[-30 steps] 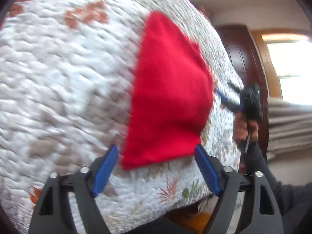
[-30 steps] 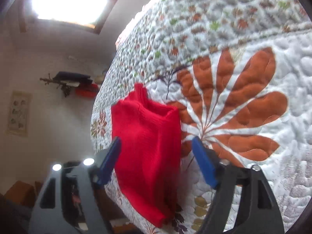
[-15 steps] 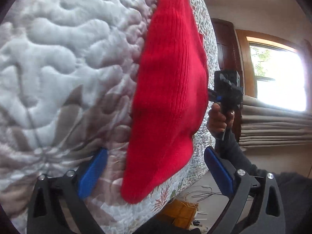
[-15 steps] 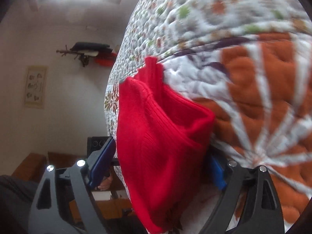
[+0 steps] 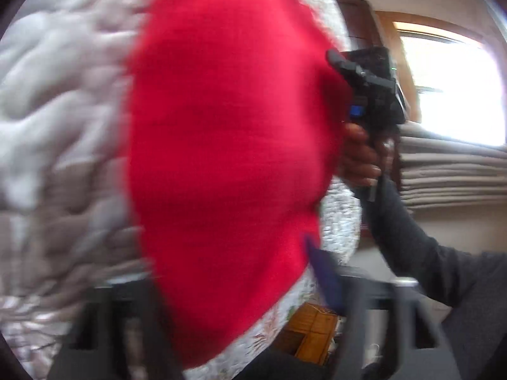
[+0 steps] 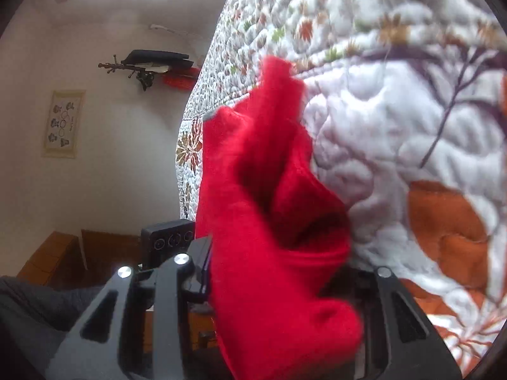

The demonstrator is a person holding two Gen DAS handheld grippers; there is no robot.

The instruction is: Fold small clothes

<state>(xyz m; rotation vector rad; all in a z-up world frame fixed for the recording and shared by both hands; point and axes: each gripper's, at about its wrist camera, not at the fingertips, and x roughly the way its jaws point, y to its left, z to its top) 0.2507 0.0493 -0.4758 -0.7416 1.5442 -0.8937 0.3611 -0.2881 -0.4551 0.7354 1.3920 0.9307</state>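
Observation:
A red knit garment (image 5: 221, 158) lies on a white quilted bedspread (image 5: 63, 126) and fills the blurred left wrist view. It sits between the fingers of my left gripper (image 5: 237, 278). One blue pad (image 5: 323, 272) touches its right edge; the other finger is hidden behind the cloth. At the garment's far side a hand (image 5: 358, 158) holds the right gripper. In the right wrist view the garment (image 6: 269, 221) is bunched and raised off the quilt (image 6: 396, 126), and my right gripper (image 6: 282, 269) is pressed in on it.
The bed's edge drops to a wooden floor (image 5: 313, 326). Beyond stand a bright window (image 5: 453, 79), stacked grey folds (image 5: 450, 171) and a dark door (image 5: 358, 19). The other side has a wall picture (image 6: 63, 123), a wall rack (image 6: 145, 66) and low wooden furniture (image 6: 47, 259).
Both grippers have moved in onto the red garment from opposite ends. The right gripper's fingers have narrowed, and the cloth has bunched up and lifted between them.

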